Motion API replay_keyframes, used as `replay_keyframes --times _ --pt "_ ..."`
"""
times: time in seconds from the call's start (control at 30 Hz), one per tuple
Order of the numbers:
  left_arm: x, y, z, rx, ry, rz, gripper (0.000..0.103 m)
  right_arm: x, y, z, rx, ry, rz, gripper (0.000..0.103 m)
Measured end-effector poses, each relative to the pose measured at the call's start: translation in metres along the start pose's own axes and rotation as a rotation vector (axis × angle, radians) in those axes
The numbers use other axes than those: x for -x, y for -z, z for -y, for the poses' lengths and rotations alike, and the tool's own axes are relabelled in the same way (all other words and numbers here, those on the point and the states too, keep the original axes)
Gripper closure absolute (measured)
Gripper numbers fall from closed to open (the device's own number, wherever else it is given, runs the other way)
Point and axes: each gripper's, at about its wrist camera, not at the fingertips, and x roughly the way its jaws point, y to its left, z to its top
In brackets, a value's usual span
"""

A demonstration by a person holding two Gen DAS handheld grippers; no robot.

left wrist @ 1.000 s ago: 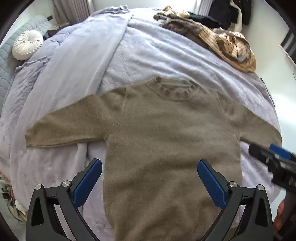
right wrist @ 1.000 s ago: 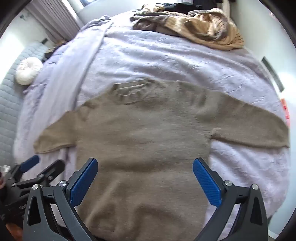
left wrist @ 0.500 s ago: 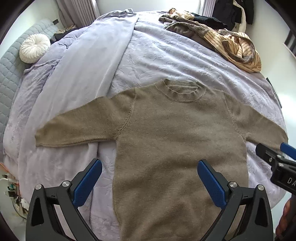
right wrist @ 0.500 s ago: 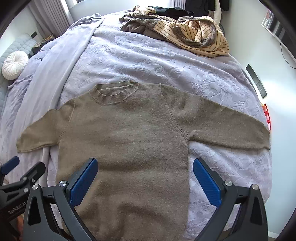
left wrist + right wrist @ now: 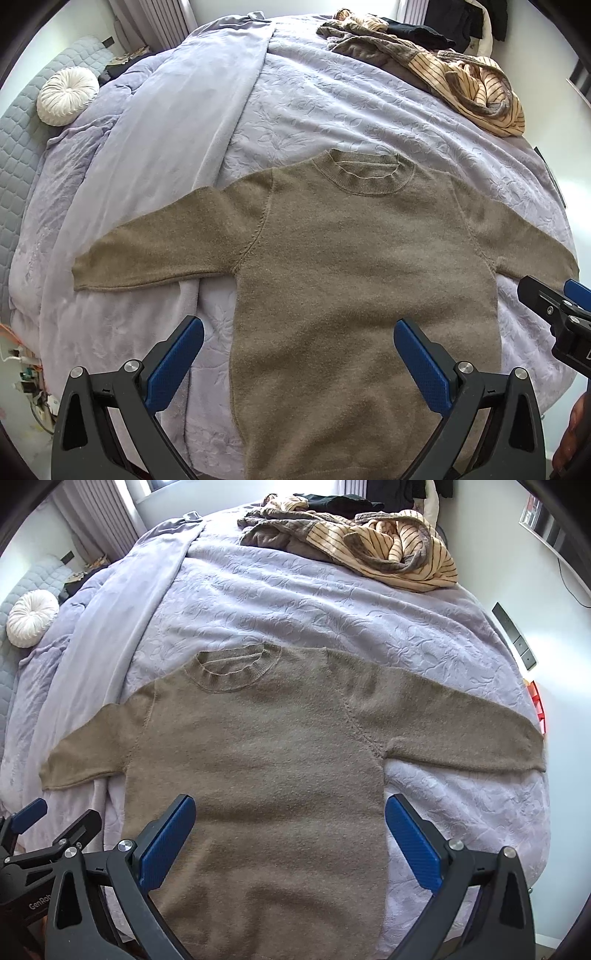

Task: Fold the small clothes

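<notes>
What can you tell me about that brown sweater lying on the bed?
The sweater is olive-brown, of soft fuzzy knit, with a ribbed round collar and long sleeves. It lies flat and unfolded on the lavender bedspread, collar away from the cameras, both sleeves spread sideways. Nothing grips it; both open grippers hover near its hem.
</notes>
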Motion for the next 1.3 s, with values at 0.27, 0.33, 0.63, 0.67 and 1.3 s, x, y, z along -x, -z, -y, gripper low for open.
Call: replay_keyframes --times 0.27,0.33,0.63,0.67,1.3 --pt "-0.0006 -0.0014 -0.0008 0.009 0.001 -0.005 0.0 -0.0001 -0.0003 0.0005 -0.003 -0.002 -0.001 0.001" --pt "-0.0005 -0.0016 -0.0015 0.011 -0.002 -0.004 0.0 -0.0002 -0.0004 0.0003 -0.002 -0.001 -0.001 0.001" --pt "-0.0013 0.0001 -0.003 0.014 -0.005 -0.006 0.0 -0.0014 0.0002 -0.0018 0.004 0.005 0.001 0.001" --pt "-0.0018 0.0001 -0.0032 0.014 -0.006 -0.009 0.0 -0.0014 0.0002 -0.002 0.004 0.006 0.001 0.001" --pt "-0.0065 0.001 -0.0023 0.012 -0.012 -0.026 0.0 -0.0027 -0.0001 -0.0019 0.005 0.003 -0.002 0.001"
